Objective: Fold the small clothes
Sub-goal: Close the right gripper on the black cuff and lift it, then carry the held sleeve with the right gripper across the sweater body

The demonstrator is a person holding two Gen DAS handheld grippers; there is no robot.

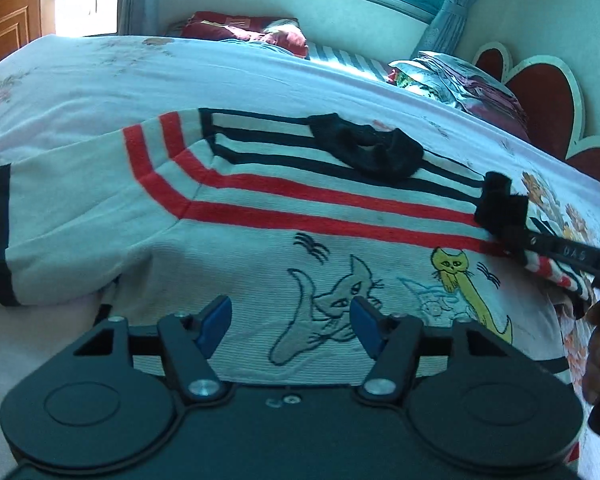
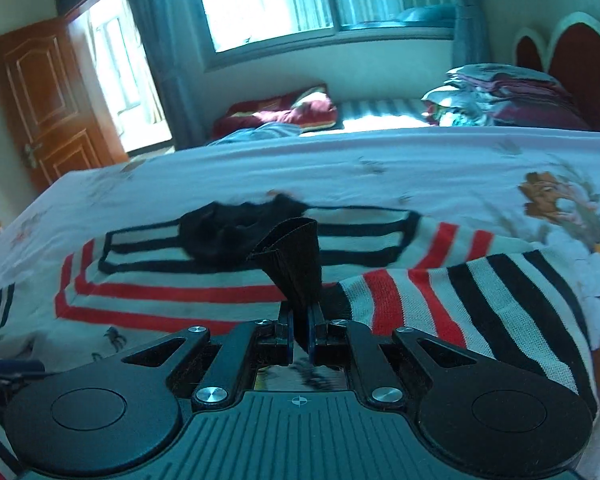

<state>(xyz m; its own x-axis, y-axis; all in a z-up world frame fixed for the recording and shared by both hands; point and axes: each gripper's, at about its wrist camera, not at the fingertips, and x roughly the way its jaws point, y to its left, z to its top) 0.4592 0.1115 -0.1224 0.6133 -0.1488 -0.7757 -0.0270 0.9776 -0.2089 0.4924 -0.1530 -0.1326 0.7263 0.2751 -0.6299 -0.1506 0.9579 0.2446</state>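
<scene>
— Right gripper was clamped on the black cuff of the sweater's sleeve, which we held lifted over the striped chest; the left gripper hung with its jaws apart, nothing between them, over the cat drawings.

— We saw the sweater spread flat on the floral bedsheet, with bare sheet beyond its black collar. Folded bedding lay by the headboard. Letters on the right tool read roughly "DAS".

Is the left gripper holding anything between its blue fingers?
No, the left gripper has its blue fingers spread apart above the striped knitted sweater, with nothing pinched between them.
</scene>
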